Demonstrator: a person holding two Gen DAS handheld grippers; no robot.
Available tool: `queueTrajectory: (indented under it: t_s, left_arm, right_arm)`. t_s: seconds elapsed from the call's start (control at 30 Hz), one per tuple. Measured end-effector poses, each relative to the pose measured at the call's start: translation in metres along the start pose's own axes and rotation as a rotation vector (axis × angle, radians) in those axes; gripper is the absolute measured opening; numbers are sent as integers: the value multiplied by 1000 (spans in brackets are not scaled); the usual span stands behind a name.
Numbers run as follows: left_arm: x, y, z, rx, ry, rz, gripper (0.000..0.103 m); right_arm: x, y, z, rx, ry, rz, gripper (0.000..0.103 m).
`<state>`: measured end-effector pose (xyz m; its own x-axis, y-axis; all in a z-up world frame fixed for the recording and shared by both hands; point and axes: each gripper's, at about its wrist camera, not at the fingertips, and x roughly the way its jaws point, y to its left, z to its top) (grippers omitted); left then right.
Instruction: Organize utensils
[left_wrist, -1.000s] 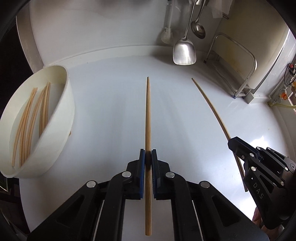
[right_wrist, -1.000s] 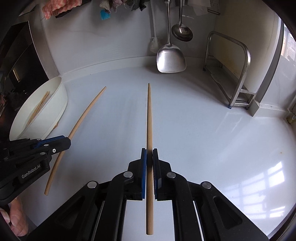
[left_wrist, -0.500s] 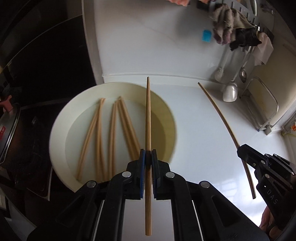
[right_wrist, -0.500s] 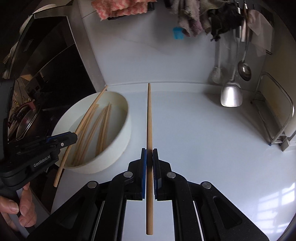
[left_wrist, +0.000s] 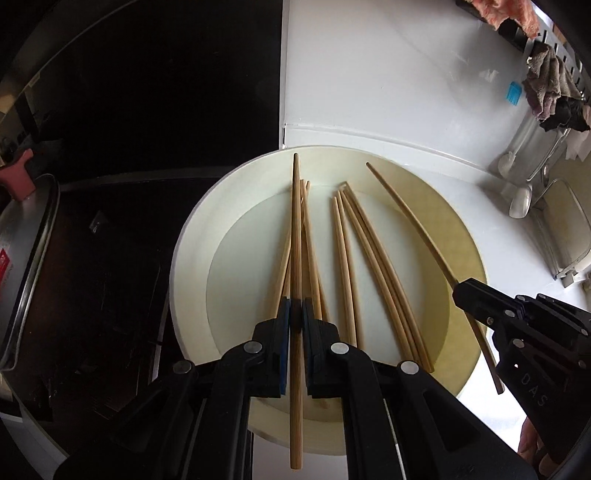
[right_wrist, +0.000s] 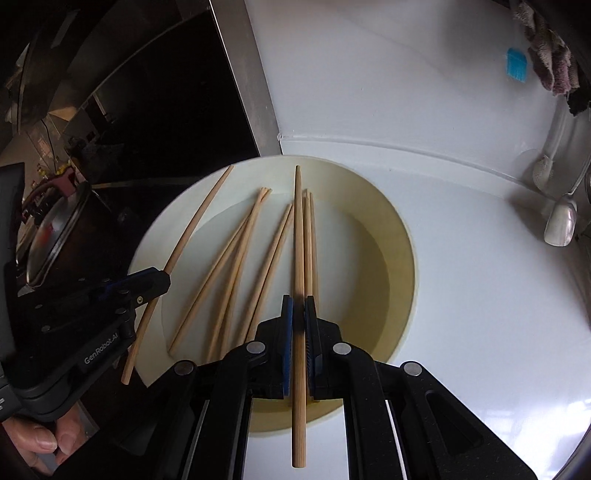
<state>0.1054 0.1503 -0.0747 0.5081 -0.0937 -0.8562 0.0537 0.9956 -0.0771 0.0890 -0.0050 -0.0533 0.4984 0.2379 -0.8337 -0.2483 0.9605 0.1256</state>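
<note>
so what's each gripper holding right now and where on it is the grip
Each holds one chopstick over the bowl. The left gripper and right gripper both pinch their chopstick below the middle, nearer the thick end.

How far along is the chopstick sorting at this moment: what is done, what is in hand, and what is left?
Done: several loose chopsticks already lie in the white bowl. In hand: the left gripper is shut on one chopstick and the right gripper on another, both over the bowl. Left: opening the fingers to drop these two in. No other loose chopsticks show on the counter.
</note>
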Motion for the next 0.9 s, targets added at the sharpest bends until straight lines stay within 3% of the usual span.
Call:
queueTrajectory:
  t_s: [0.43,0.5,0.6,0.67,0.73,0.9]
  left_arm:
    - [43,10,14,8,70,-26,8]
    - [44,13,17,2,73,-25,9]
    - [38,16,19,-11,58,-19,38]
    - [28,20,19,-29,30,-11,74]
    - [18,24,19,-53,2,3,83]
    - [2,30,14,-82,-10,18,90]
  right_arm:
    - [54,2,12,24,120,-16,6]
    - [59,2,14,28,129,-5,13]
    - [56,2,15,30,115,-22,24]
    - [50,0,16,34,99,-26,26]
    - [42,-3,15,38,83,-33,31]
    - [21,-9,8,58,50,-49,41]
